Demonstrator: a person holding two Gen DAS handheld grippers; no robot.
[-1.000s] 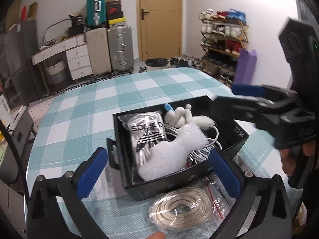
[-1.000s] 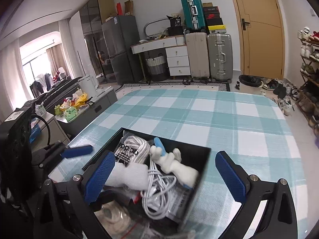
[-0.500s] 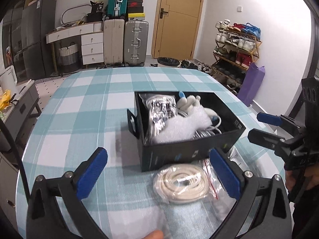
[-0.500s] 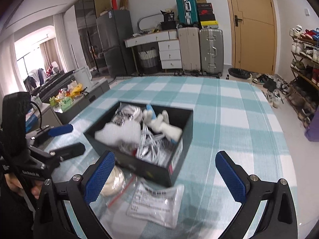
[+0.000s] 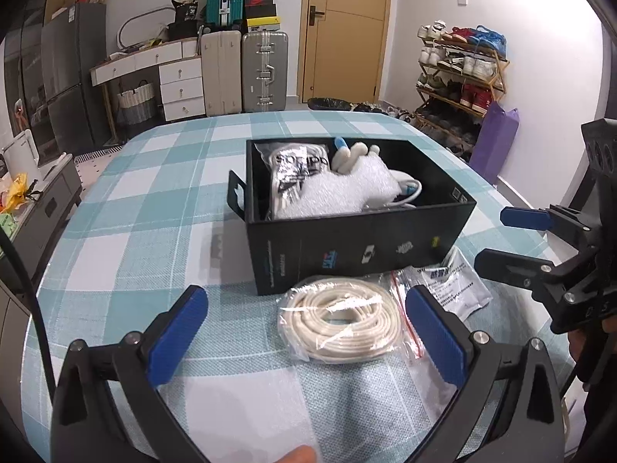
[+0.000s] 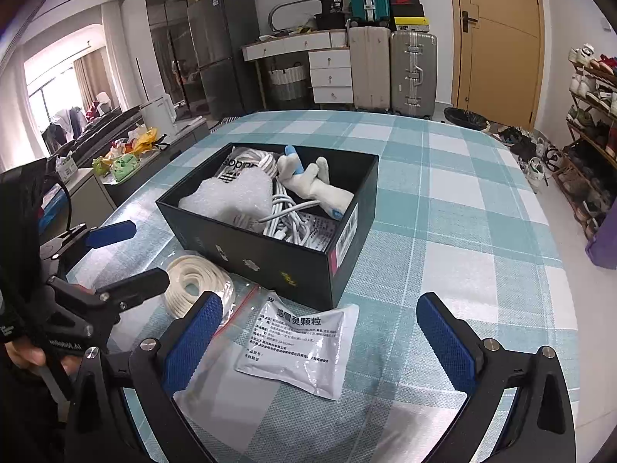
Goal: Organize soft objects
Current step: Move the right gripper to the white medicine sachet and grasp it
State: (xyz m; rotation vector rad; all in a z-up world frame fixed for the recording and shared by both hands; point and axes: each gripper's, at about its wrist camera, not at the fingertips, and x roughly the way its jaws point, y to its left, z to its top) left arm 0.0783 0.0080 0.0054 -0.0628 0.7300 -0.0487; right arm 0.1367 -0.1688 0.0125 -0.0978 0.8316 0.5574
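A black box [image 5: 358,249] [image 6: 277,258] stands on the checked table. It holds white bubble wrap [image 5: 347,191] [image 6: 231,195], a bagged item with black print [image 5: 297,166], a white plush toy [image 6: 312,183] and white cables [image 6: 287,212]. A bagged coil of cream cord [image 5: 341,320] [image 6: 196,283] lies in front of the box, just beyond my open, empty left gripper [image 5: 304,337]. A white sachet [image 6: 299,345] [image 5: 455,283] lies between the fingers of my right gripper [image 6: 320,341], which is open and empty. Each gripper shows in the other's view, the left gripper [image 6: 127,254] and the right gripper [image 5: 501,239].
The teal checked tablecloth [image 6: 443,208] spreads wide to the right of the box. Suitcases [image 5: 246,69], a drawer unit [image 5: 181,85], a door [image 5: 343,31] and a shoe rack [image 5: 459,77] stand beyond the table. A fingertip [image 5: 299,453] shows at the bottom edge.
Both grippers have pulled back from over the box towards the near edge of the table. The box's contents have not moved; the coil and the sachet now lie in plain view.
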